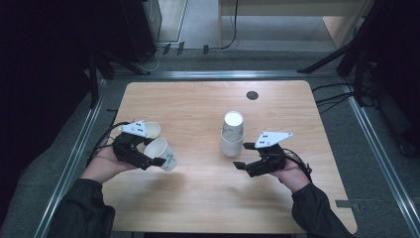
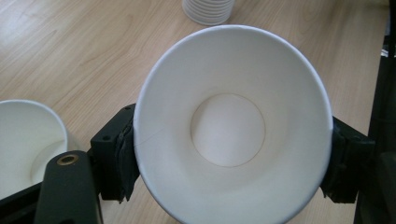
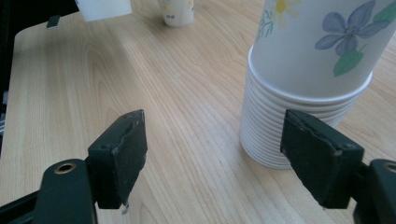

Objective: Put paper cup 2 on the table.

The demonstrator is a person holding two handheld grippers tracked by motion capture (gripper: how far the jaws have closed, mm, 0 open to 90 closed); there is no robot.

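My left gripper (image 1: 156,155) is shut on a white paper cup (image 1: 167,152), held on its side. In the left gripper view the cup's open mouth (image 2: 233,126) faces the camera, and the pads (image 2: 122,158) press its rim from both sides. A second cup (image 1: 151,129) lies just behind the left hand, also seen as a cup (image 2: 25,135) at the left edge. A stack of upside-down flowered cups (image 1: 232,134) stands mid-table. My right gripper (image 1: 241,155) is open, low beside the stack's base (image 3: 299,93), its pads (image 3: 123,154) touching nothing.
The wooden table (image 1: 198,198) has a small dark round disc (image 1: 252,95) near its far edge. A flowered cup (image 3: 176,11) stands farther off in the right gripper view. Metal rails and cables run along the floor around the table.
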